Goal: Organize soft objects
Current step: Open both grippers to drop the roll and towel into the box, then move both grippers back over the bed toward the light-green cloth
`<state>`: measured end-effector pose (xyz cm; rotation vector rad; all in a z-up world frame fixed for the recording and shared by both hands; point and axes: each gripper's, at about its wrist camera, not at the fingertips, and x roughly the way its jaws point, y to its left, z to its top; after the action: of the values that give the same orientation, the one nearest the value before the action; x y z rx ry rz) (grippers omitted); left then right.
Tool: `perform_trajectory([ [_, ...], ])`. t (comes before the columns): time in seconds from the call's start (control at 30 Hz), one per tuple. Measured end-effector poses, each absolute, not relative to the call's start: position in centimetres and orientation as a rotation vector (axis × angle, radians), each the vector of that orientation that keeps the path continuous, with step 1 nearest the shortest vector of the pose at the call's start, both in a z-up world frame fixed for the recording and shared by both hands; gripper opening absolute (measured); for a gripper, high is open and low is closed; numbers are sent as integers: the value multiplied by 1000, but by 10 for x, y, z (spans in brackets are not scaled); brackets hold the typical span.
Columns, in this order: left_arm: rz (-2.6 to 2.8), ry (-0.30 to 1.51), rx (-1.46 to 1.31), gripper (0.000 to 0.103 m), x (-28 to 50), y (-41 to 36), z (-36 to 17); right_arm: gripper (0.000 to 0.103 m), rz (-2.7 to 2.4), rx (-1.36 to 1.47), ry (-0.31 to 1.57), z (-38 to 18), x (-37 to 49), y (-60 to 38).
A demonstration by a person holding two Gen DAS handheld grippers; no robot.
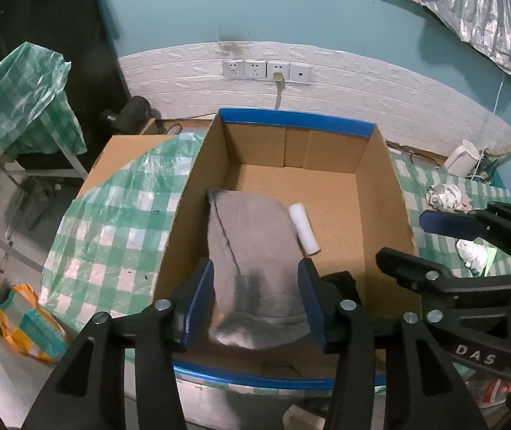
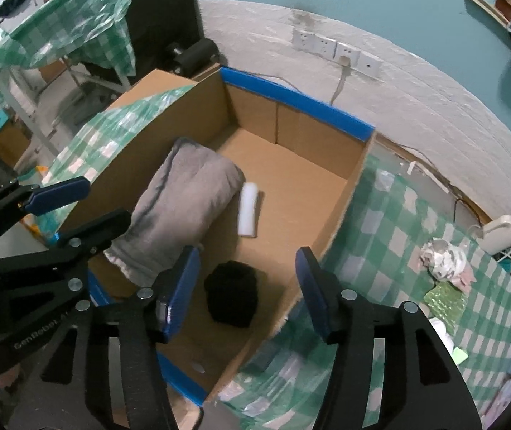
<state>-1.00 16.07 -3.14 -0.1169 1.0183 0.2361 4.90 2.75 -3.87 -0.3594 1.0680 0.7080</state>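
Cardboard box (image 1: 380,193): holds grey pillow (image 1: 255,258), white roll (image 1: 304,228), black bundle (image 2: 232,295). Left gripper (image 1: 255,304): fingers spread either side of the pillow. Right gripper (image 2: 248,294): spread, empty, above the bundle.

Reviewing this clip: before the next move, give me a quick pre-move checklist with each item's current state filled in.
1. Left gripper open around grey cloth: ok.
2. Grey cloth fully inside cardboard box: cannot tell; its near end seems to lie on the front rim.
3. Right gripper open and empty: ok.
4. Black soft item in box: ok.
5. White roll in box beside cloth: ok.
6. Crumpled cloth on the table outside: not ok.
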Motion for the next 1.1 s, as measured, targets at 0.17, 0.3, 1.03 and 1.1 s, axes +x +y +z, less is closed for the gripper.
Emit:
perform_trajectory([
  [0.17,225,1017,-104,51,-9,155,-31,58,693,-333,1066,-34,51,14],
  [0.3,215,1010,-95,51,-9,148,-28,58,678,-314,1066,-32,54,4],
  [1.03,105,990,34,63,1,71,-21,61,540,-217,1100,-35,64,-85],
  [1.1,95,989,38,64,3,64,-21,61,525,-208,1100,-36,64,-95],
])
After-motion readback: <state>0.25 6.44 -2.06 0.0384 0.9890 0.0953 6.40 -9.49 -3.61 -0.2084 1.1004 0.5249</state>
